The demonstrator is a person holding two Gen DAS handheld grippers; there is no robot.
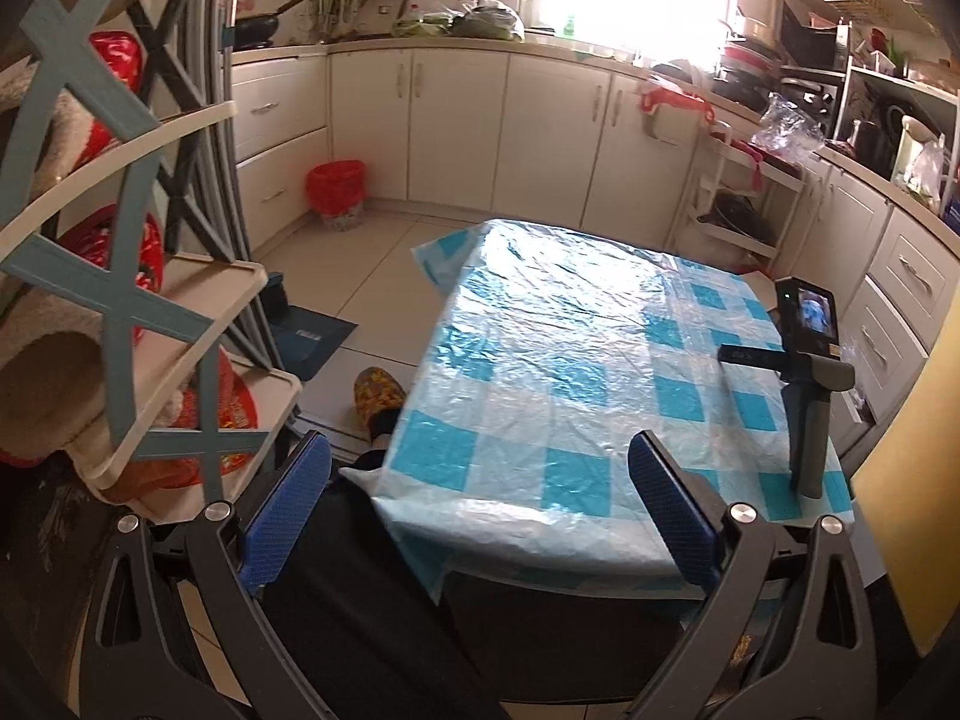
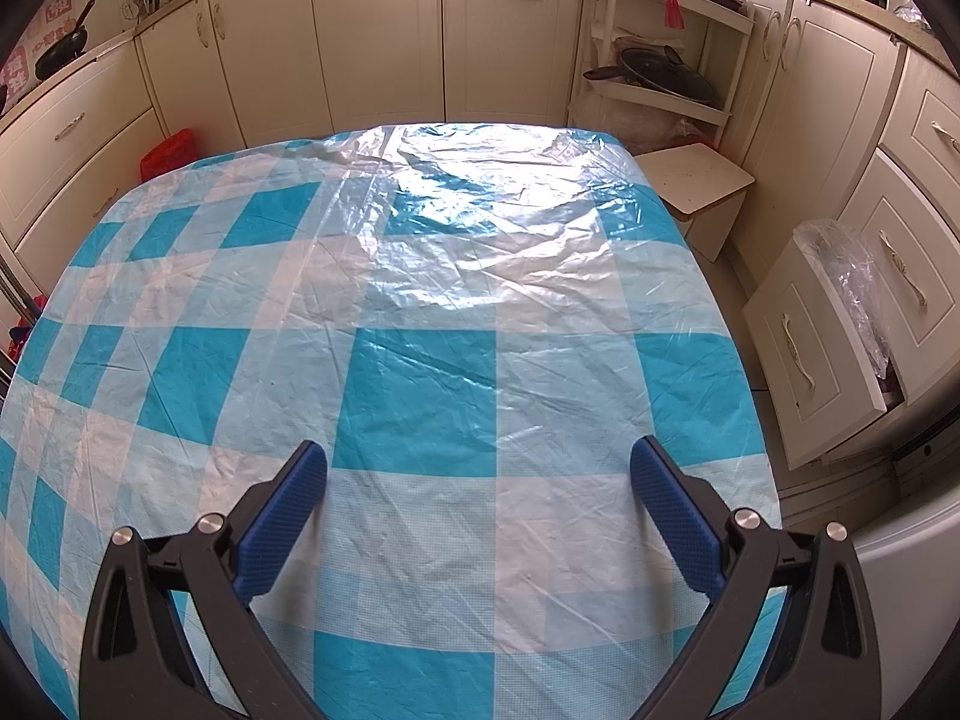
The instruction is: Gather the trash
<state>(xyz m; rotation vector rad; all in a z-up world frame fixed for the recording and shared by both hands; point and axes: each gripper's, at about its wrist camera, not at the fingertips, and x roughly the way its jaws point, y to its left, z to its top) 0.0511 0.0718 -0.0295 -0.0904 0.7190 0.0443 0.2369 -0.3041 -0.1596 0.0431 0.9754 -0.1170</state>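
Fingers: both my left gripper and right gripper spread apart, holding nothing. Surface: blue-and-white checked plastic tablecloth. Room: cream kitchen cabinets; red-lined trash bin on floor, well apart.

Left gripper: two black plastic arms with triangular cut-outs, each carrying two round silver screw heads; fingers faced with blue knurled pads at 7 and 5 o'clock. Right gripper: identical build, black arms, silver screws, blue textured pads. Operator: dark trousers and a yellow patterned slipper at 7 o'clock in the left view.
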